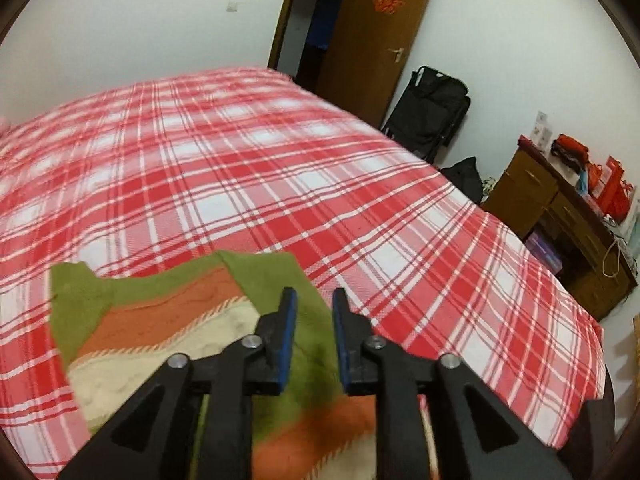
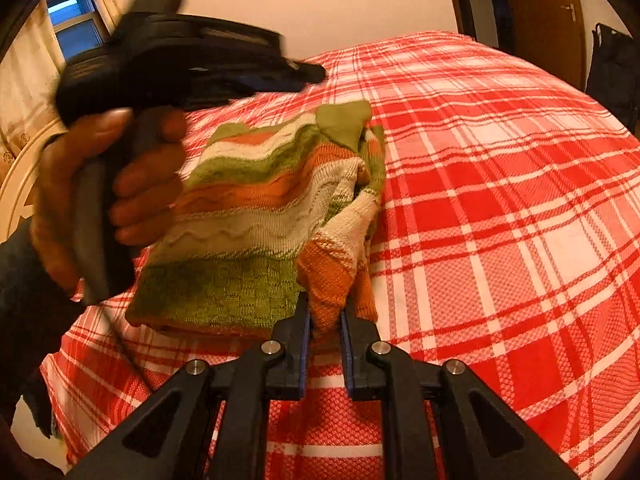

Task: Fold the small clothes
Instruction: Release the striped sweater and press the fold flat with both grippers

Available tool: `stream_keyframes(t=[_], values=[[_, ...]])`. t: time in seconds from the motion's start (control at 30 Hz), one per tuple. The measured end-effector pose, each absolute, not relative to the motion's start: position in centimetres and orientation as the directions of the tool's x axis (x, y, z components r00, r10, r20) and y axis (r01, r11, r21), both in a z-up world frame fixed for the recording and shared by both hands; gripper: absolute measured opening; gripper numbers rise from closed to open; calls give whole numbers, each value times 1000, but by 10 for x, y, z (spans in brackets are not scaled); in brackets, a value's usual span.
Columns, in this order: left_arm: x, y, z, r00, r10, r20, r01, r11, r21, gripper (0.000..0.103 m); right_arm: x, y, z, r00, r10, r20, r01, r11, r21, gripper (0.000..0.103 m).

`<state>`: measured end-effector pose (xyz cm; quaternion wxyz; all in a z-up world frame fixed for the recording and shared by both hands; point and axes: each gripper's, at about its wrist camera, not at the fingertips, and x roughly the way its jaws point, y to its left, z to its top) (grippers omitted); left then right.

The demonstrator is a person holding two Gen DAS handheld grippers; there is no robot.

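A: Striped knit top (image 2: 256, 208) near the bed's (image 2: 500, 208) near edge, half-folded.

B: Left claw (image 1: 314, 300) apart, empty (above it). Right claw (image 2: 325, 312) clamped on sleeve; more folds left.

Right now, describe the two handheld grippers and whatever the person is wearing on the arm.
The left gripper and the right gripper look alike: black angular plastic linkages with triangular cut-outs, silver round pivot bolts, and two flat fingers faced with blue pads. In the right wrist view, the left one has a black pistol-style handle, a thin dark cable beneath it, and a dark sleeve behind the hand.
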<state>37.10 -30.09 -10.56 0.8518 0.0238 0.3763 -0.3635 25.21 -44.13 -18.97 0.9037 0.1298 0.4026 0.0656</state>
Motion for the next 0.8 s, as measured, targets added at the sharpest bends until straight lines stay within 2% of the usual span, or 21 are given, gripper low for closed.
stream_keyframes(t=[0.1,0.17,0.23,0.3,0.37,0.47,0.53,0.67,0.8], values=[[353,-272,-105,492,-582,-648,619,757,-209,41,248,-450,-187,676,236,-697,-2,948,319,18],[335,-243,-113,505,-575,-644,602,769,-214,54,241,-461,-183,693,185,-697,50,952,303,22],[319,-218,-127,519,-548,-656,579,790,-202,60,230,-467,-167,738,71,-671,122,964,236,22],[308,-202,-140,539,-523,-661,557,810,-186,60,226,-467,-149,784,23,-620,144,965,219,22],[303,-194,-156,528,-504,-684,539,821,-189,60,237,-457,-134,805,93,-586,83,960,266,22],[295,-194,-169,559,-459,-691,519,843,-140,62,274,-432,-127,776,270,-570,-62,932,356,22],[292,-197,-171,576,-449,-683,516,848,-122,63,311,-415,-136,717,297,-631,-85,935,344,22],[284,-204,-179,609,-416,-676,532,846,-42,72,355,-423,-174,629,169,-759,68,961,270,21],[277,-194,-183,591,-429,-683,548,835,-49,75,353,-460,-189,653,254,-713,120,895,429,17]])
